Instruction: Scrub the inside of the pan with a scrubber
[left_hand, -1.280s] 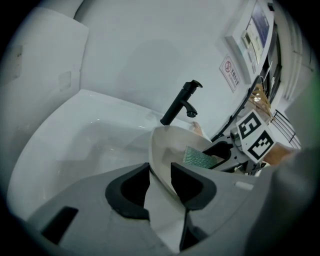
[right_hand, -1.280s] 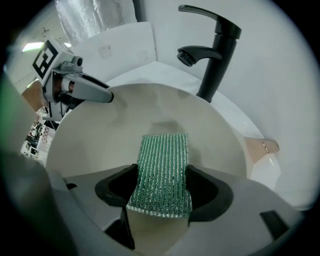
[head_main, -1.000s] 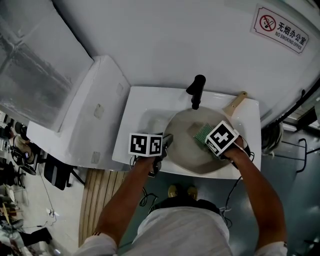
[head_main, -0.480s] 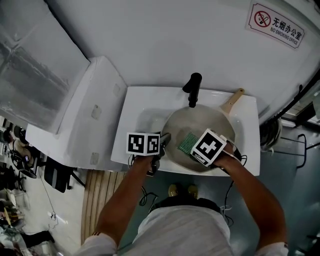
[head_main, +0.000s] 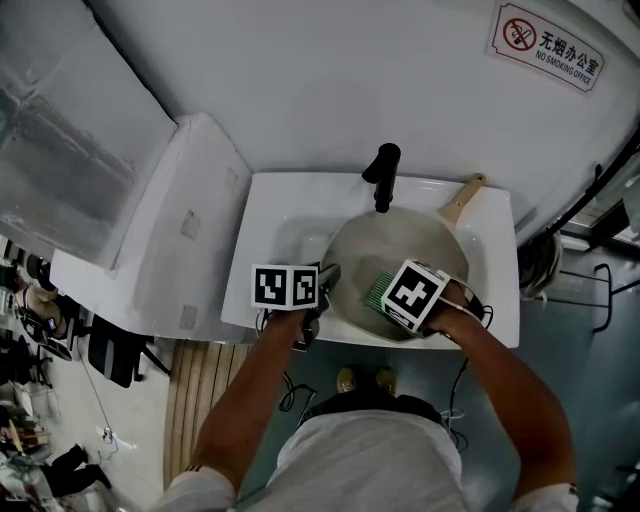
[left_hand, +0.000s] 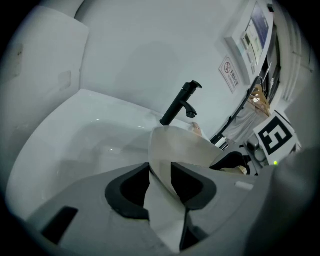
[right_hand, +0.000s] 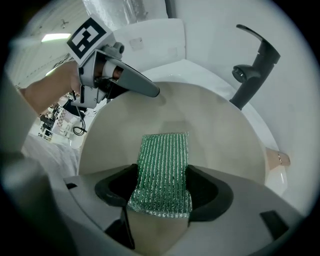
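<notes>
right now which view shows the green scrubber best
The right gripper view: scrubber centred, clamped in the right tongs. Head view shows a small green patch; left gripper view, none of it.

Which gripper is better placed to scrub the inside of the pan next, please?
Right: the right gripper is shut on the green scrubber, which lies inside the pan, while the left gripper clamps its rim, steadying it.

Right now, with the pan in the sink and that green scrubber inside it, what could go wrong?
The left tool pinches the pan only by its thin rim; hard scrubbing might make it slip. The right tool holds the scrubber by one end, so it could fold or pull free. The faucet stands at the pan's far edge; a long stroke might knock it.
</notes>
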